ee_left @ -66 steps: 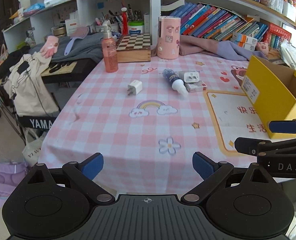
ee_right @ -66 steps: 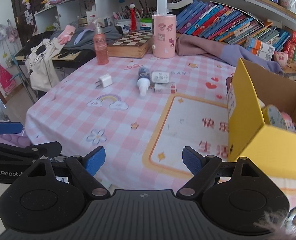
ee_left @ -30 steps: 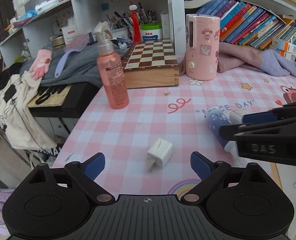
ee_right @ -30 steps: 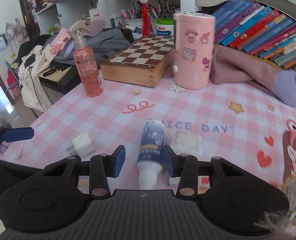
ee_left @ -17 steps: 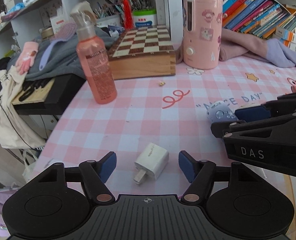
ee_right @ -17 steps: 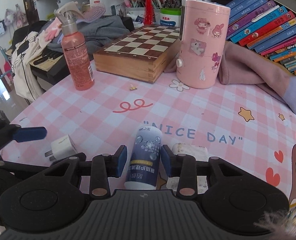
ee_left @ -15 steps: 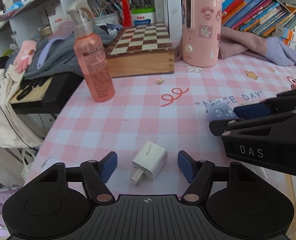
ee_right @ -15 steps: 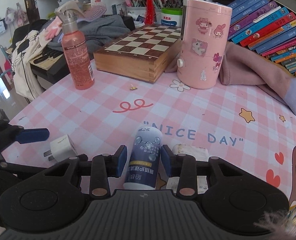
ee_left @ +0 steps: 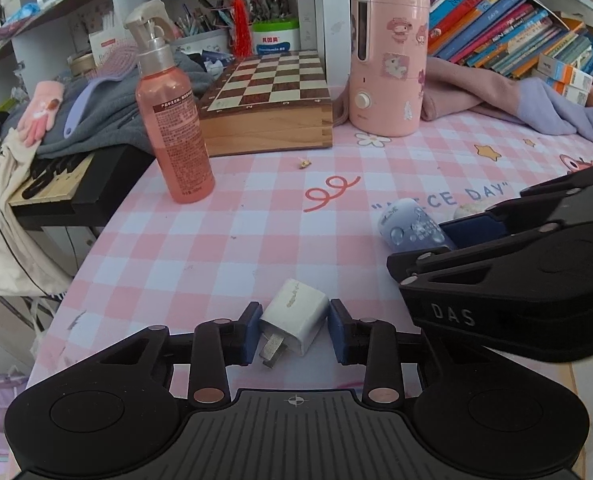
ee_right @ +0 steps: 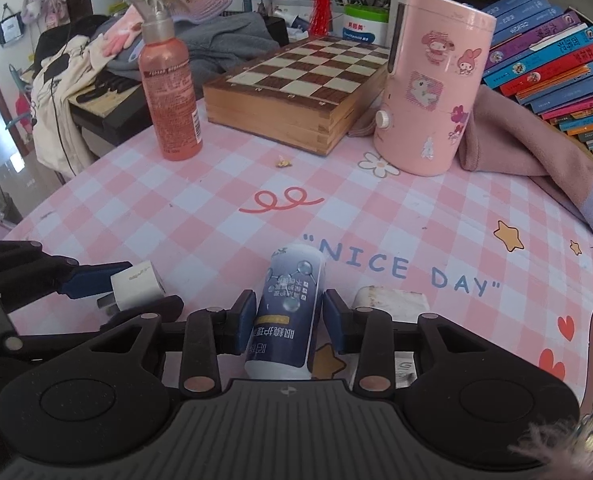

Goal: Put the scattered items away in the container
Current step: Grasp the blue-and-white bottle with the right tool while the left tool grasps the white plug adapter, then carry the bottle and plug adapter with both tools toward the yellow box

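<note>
At the far left of the left wrist view a cream bag (ee_left: pixel 0 216) hangs beside a dark keyboard (ee_left: pixel 68 184) that stands against the worktop (ee_left: pixel 224 248), which wears a pink and white checked cloth printed with a red curl, stars and the words "NICE DAY". Behind, grey clothing (ee_left: pixel 108 108) with a pink glove (ee_left: pixel 42 110) and a lilac brush lies under white shelves. A pink spray bottle (ee_left: pixel 174 120) stands upright near the cloth's left edge, with a wooden chessboard box (ee_left: pixel 272 104) just right of it and a pink stickered canister (ee_left: pixel 388 64) farther right, before a row of slanted books (ee_left: pixel 508 36) and a pink and lilac garment (ee_left: pixel 508 104). At the lower middle the left gripper (ee_left: pixel 294 330) is closing its jaws on the white charger plug (ee_left: pixel 294 318), which lies on the cloth with its prongs toward the camera; the blue pads stand at its sides. In the right wrist view the right gripper (ee_right: pixel 283 322) has its jaws narrowed onto the dark blue bottle (ee_right: pixel 286 312) lying lengthwise between them, pads against both sides, with a small white item (ee_right: pixel 388 298) just to its right. The container is in neither view.
</note>
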Motion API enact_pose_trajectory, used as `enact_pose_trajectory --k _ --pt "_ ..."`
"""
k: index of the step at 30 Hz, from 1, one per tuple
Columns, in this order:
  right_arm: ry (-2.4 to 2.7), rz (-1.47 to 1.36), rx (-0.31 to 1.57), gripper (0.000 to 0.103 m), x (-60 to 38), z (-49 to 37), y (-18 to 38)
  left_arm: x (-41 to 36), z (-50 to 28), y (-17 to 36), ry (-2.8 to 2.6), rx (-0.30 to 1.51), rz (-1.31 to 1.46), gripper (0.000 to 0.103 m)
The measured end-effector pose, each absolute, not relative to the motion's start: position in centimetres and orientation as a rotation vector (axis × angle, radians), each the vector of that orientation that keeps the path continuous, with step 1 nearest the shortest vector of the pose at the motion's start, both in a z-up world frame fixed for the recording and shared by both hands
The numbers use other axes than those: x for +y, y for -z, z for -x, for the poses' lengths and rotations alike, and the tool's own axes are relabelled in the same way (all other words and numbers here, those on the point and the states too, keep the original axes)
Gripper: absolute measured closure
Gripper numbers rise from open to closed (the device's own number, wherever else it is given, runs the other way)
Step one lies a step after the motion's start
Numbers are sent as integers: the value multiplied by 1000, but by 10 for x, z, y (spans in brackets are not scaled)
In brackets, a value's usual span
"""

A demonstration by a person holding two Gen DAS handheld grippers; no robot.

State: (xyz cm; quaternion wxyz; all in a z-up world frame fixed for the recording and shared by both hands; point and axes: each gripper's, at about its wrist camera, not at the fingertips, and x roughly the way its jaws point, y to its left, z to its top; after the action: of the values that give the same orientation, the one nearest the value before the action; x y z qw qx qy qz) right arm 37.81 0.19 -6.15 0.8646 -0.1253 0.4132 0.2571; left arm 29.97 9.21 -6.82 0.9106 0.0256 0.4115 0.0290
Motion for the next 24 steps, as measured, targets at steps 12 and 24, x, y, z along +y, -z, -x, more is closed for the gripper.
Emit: enact_pose_trajectory --k 12,24 --pt "-531 200 831 72 -8 -359 47 119 -264 39 -88 807 49 69" --pt "-491 114 729 72 -41 -304 -15 111 -224 -15 26 695 108 69"
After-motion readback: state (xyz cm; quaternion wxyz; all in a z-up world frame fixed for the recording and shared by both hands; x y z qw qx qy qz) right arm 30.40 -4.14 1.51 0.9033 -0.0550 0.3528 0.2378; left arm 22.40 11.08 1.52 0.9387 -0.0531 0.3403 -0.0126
